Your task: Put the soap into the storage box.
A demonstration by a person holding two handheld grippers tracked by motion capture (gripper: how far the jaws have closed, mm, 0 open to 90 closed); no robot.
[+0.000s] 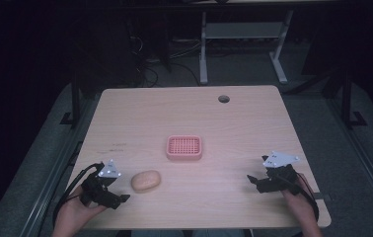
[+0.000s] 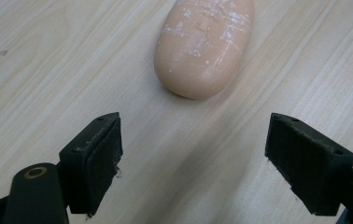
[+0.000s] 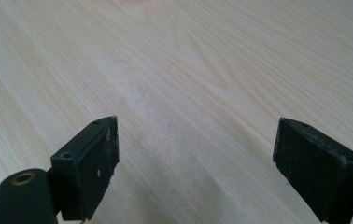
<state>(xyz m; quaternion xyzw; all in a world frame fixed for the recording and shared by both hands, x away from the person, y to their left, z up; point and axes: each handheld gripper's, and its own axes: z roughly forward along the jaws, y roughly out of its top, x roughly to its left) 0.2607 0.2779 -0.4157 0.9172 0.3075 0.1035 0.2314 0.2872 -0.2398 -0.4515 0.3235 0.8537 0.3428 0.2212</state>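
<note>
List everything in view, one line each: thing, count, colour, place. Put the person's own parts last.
Table: one, light wood, centre of the high view.
Cable hole: one, dark, far right part of the table.
Tray: one, pink, gridded, mid-table.
Soap: one, tan oval with white scuffs, near left, just ahead of the left gripper.
Desk legs: white, on the floor beyond the table.
Left gripper: one, black, near left edge, jaws open.
Right gripper: one, black, near right edge, jaws open over bare wood.
Hands: two, one holding each gripper.
</note>
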